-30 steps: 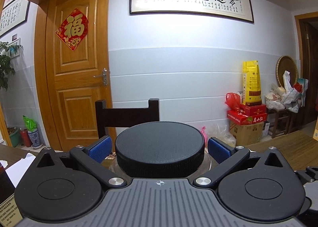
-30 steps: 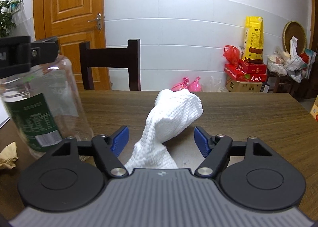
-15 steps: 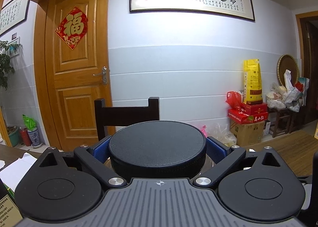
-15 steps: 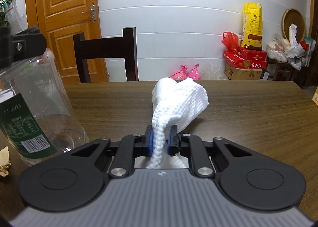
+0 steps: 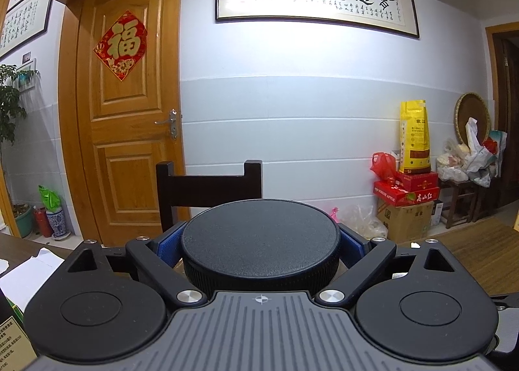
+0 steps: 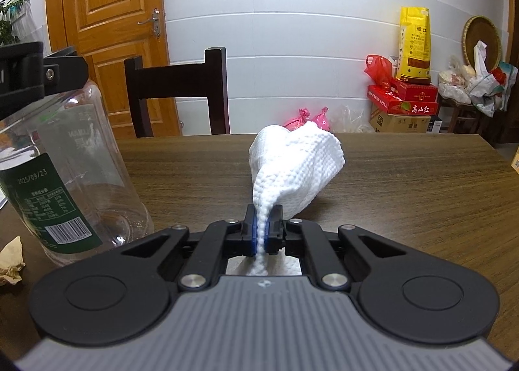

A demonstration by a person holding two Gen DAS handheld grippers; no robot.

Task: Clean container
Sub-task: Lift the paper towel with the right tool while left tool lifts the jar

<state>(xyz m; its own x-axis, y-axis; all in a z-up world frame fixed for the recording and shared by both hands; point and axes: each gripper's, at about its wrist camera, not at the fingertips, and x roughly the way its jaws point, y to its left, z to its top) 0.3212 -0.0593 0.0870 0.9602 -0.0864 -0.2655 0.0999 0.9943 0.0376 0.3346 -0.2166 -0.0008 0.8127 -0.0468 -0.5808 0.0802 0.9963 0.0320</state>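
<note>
container (image 6: 65,176) of clear plastic, green-labelled, stood on wooden table (image 6: 405,176) at left, black lid (image 5: 259,241) on top; left gripper (image 5: 259,246) just closed onto that lid, blue pads (image 5: 167,246) pressing both sides; right gripper (image 6: 263,231) just clamped tight on white cloth (image 6: 295,163), bunched beside container; dark chair (image 6: 181,92) behind table

My left gripper (image 5: 260,242) points nearly level. Its jaws have just been closing, and the blue pads (image 5: 167,244) now press both sides of a black lid (image 5: 259,238). My right gripper (image 6: 263,228) tilts downward; its jaws have just closed and are pinched tight on a white cloth (image 6: 292,163). From the right wrist view, part of my left gripper (image 6: 35,72) shows at the left edge.
</note>
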